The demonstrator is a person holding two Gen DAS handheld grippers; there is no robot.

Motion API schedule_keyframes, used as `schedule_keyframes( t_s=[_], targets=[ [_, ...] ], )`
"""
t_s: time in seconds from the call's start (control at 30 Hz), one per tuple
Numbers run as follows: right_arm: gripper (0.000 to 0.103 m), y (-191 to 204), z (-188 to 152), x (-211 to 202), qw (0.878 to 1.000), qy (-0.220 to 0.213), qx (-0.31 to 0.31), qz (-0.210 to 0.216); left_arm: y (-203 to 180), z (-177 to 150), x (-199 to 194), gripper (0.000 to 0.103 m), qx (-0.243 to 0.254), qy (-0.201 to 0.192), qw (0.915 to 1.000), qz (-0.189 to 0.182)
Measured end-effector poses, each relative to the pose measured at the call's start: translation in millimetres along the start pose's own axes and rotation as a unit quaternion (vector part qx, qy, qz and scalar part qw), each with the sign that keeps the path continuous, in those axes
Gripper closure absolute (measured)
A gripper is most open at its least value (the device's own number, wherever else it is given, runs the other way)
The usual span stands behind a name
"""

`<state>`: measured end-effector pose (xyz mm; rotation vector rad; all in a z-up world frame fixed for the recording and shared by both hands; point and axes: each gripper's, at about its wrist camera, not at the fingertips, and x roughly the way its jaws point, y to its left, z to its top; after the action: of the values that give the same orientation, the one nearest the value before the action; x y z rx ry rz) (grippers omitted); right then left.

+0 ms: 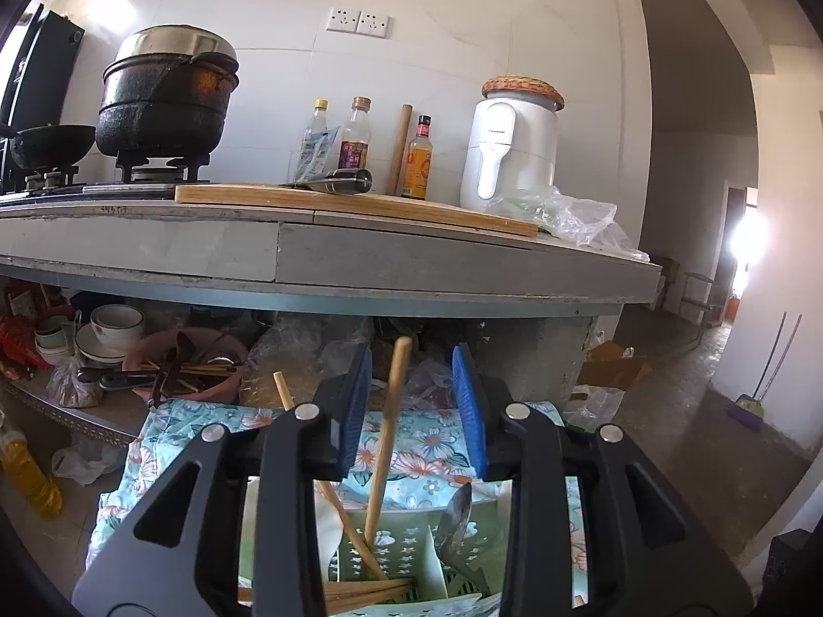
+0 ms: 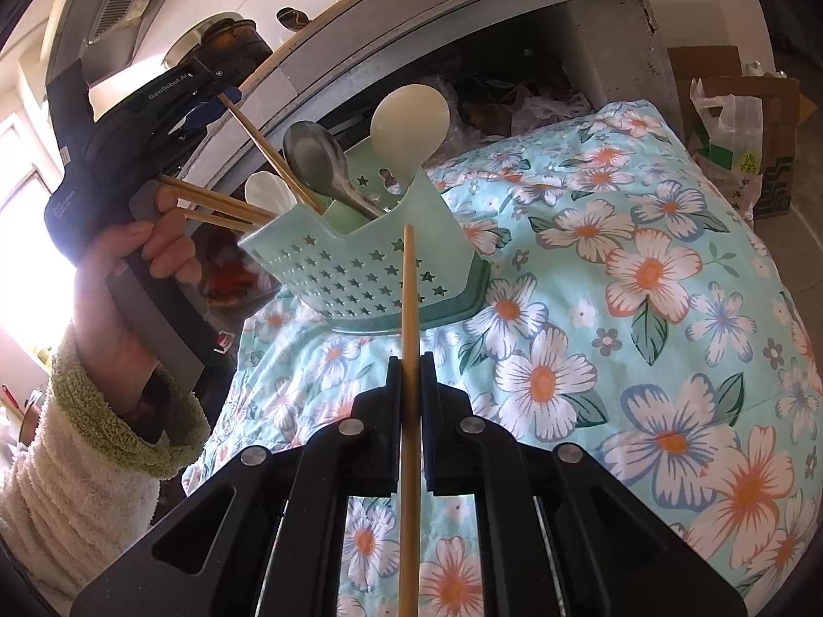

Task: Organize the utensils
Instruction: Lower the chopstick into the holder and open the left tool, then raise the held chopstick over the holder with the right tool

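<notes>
A pale green utensil holder [image 2: 360,267] with star cut-outs stands on a floral cloth [image 2: 643,267]. It holds a metal spoon [image 2: 319,159], a white spoon [image 2: 409,121] and several wooden chopsticks [image 2: 221,203]. My right gripper [image 2: 410,360] is shut on one chopstick [image 2: 409,298], just in front of the holder. My left gripper [image 1: 411,375] is open above the holder [image 1: 391,550]; a chopstick [image 1: 391,411] stands loosely between its blue pads, its lower end in the holder. The left gripper [image 2: 216,103] also shows in the right wrist view, above the holder's left side.
A stone counter [image 1: 360,252] runs above, carrying a cutting board [image 1: 360,203], bottles, a black pot [image 1: 164,97] and a white appliance [image 1: 509,149]. Under it a shelf holds bowls [image 1: 110,329] and a pink basin of utensils [image 1: 190,365]. Cardboard boxes [image 2: 740,118] stand right.
</notes>
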<state>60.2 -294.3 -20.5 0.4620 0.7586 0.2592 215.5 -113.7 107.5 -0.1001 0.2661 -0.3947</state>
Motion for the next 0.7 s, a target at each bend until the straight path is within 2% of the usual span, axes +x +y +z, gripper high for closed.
schedule_keyframes(
  t_s=[0.23,0.43,0.7],
  targets=[
    [0.096,3.3,-3.1,0.1,1.0,-0.002,0.002,0.001,7.3,7.3,-24.5,0.066,-0.022,-0.003,0.9995,-0.022],
    [0.096,6.7,-4.4,0.7,1.0,-0.003,0.002,0.008,9.7,10.6,-57.4,0.055,-0.019,-0.002,0.9991,-0.038],
    [0.096,9.9,-2.0,-1.9,1.0,-0.006,-0.004,0.01,22.6,-15.1,-104.2,0.041,0.003,0.025,0.9989,-0.039]
  ],
)
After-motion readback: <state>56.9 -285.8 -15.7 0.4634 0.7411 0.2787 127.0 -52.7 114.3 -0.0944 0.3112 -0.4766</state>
